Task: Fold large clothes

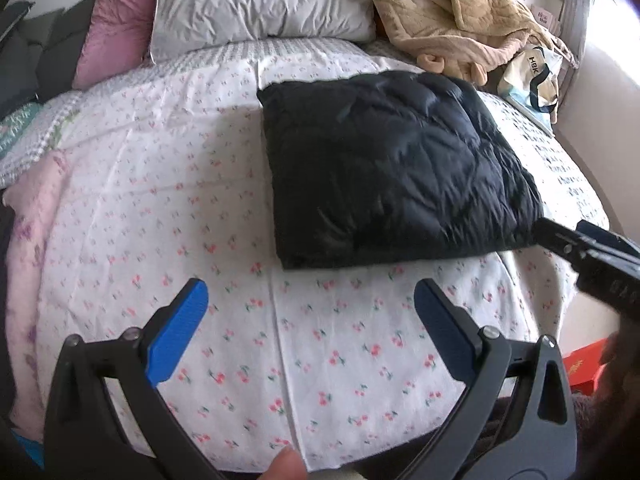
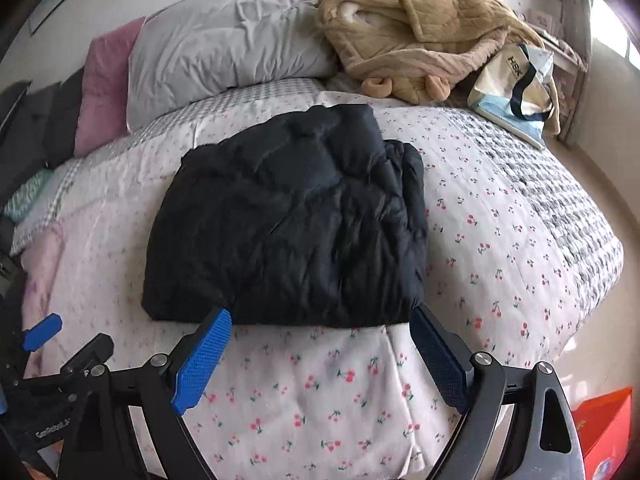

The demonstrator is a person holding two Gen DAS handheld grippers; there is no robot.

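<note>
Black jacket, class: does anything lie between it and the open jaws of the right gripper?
Nothing visible does. The right gripper is open just short of the black jacket's near edge, with only bare cherry-print bedspread between them.

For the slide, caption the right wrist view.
Open right gripper at the near edge of a folded black puffer jacket on a cherry-print bedspread.

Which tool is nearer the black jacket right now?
Right. The right tool sits open at the black jacket, its near edge between the blue pads. The left tool is also open but back from it, over bare bedsheet.
</note>
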